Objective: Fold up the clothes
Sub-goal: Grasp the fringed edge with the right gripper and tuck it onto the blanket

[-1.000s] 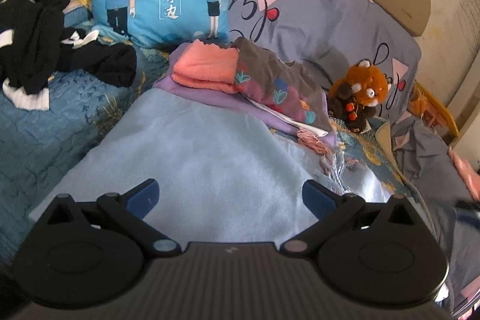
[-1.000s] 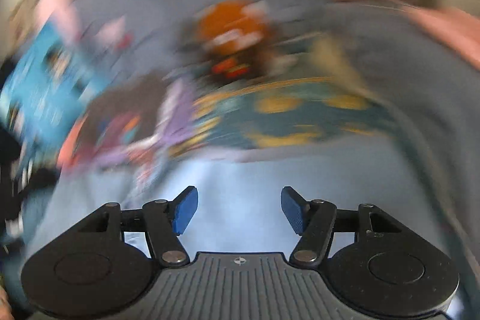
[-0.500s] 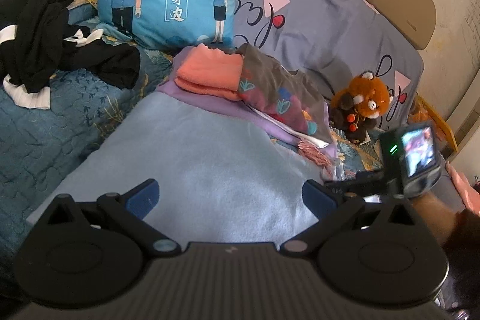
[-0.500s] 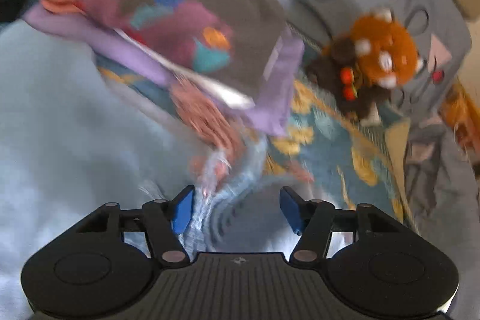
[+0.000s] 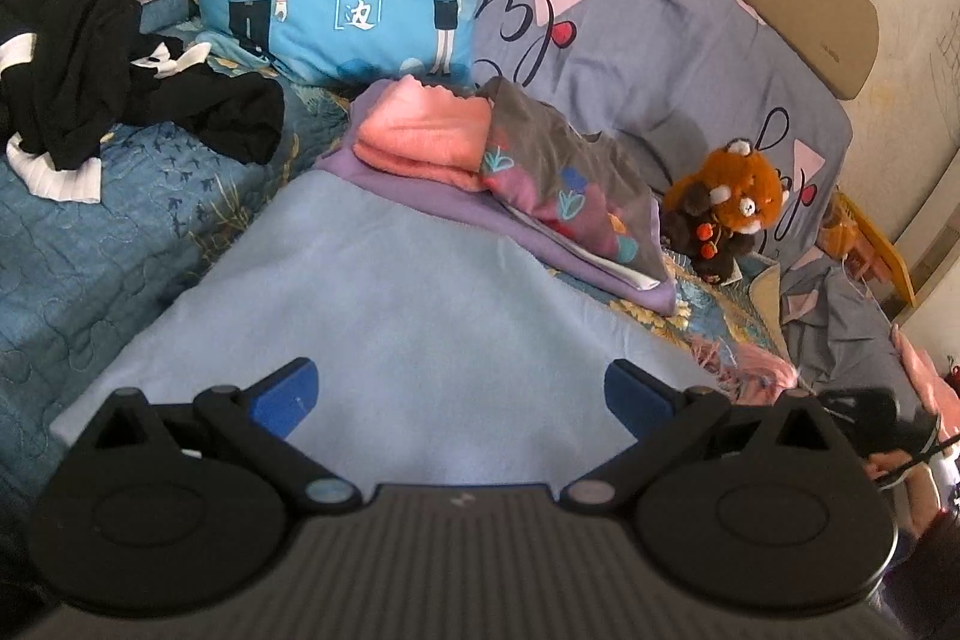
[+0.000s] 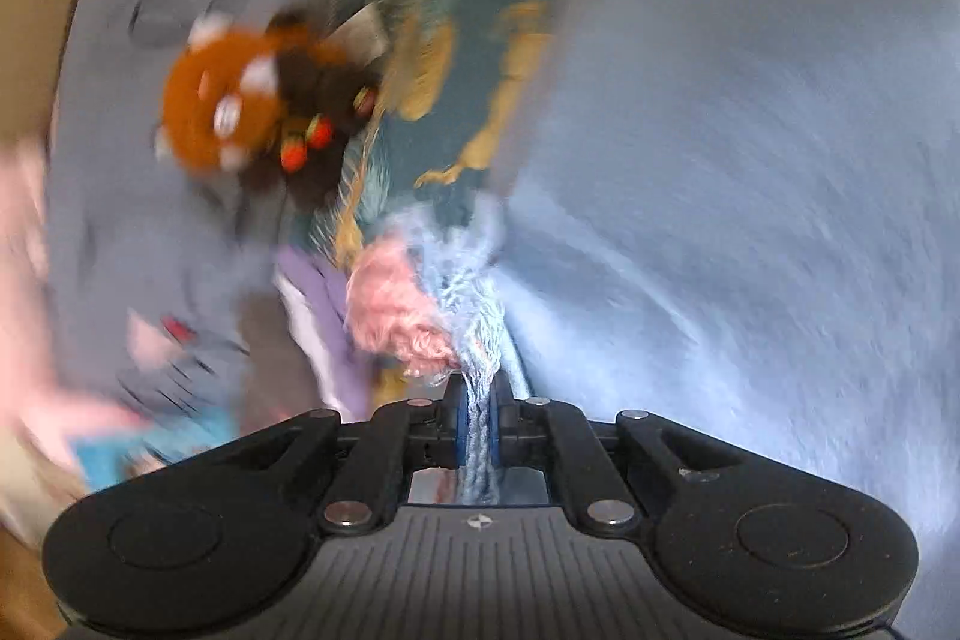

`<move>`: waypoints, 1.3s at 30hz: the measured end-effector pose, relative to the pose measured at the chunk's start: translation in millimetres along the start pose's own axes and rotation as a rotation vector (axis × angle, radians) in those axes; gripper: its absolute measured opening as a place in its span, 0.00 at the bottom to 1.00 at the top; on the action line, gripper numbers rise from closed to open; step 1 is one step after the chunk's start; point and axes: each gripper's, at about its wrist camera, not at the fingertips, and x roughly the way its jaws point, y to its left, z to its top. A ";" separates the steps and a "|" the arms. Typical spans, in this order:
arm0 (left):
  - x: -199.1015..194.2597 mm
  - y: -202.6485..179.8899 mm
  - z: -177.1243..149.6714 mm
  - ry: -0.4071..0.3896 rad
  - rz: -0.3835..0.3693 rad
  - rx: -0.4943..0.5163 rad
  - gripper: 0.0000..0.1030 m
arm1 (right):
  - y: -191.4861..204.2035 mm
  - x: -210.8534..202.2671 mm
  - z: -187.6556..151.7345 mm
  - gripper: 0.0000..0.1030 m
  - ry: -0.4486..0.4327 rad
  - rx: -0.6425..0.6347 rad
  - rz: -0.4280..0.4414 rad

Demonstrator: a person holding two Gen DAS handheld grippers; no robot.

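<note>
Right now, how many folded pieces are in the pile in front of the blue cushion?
3 can be seen: a purple piece at the bottom, an orange towel on its left part, and a grey flowered garment on its right. More may be hidden underneath.

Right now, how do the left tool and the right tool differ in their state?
The left tool is open, its blue pads wide apart above the light blue blanket, with nothing between them. The right tool is shut on the blanket's fringe, which is pinched between its pads. The left view is sharp and the right view is blurred. Both tools are black with blue pads, and both are at the same blanket.
</note>
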 end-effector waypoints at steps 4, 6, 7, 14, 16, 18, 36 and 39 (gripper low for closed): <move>2.2 0.3 -1.1 0.008 0.006 -0.002 1.00 | 11.0 11.3 -10.5 0.07 0.061 -0.029 0.147; 3.5 -0.1 -1.5 0.013 0.007 0.000 1.00 | 34.8 24.1 -24.5 0.07 0.130 -0.124 0.215; 3.9 -0.4 -1.7 0.014 0.008 0.002 1.00 | 49.9 33.6 -35.1 0.07 0.191 -0.192 0.240; 3.5 -0.2 -2.0 0.007 0.017 0.004 1.00 | 98.4 95.5 -98.4 0.40 0.400 -0.490 0.013; 3.0 1.3 -1.7 0.006 0.019 -0.002 0.99 | 108.5 88.8 -102.4 0.41 0.355 -0.553 -0.007; 2.7 2.4 -1.3 0.005 0.020 -0.007 0.99 | 118.3 69.4 -102.0 0.47 0.288 -0.604 0.029; -1.9 3.8 -5.5 -0.032 0.089 0.008 1.00 | 38.5 -41.1 -227.9 0.47 0.530 -1.738 -0.097; -1.9 9.1 -6.8 -0.030 0.134 0.004 0.99 | 24.8 -32.8 -242.7 0.28 0.532 -1.862 -0.193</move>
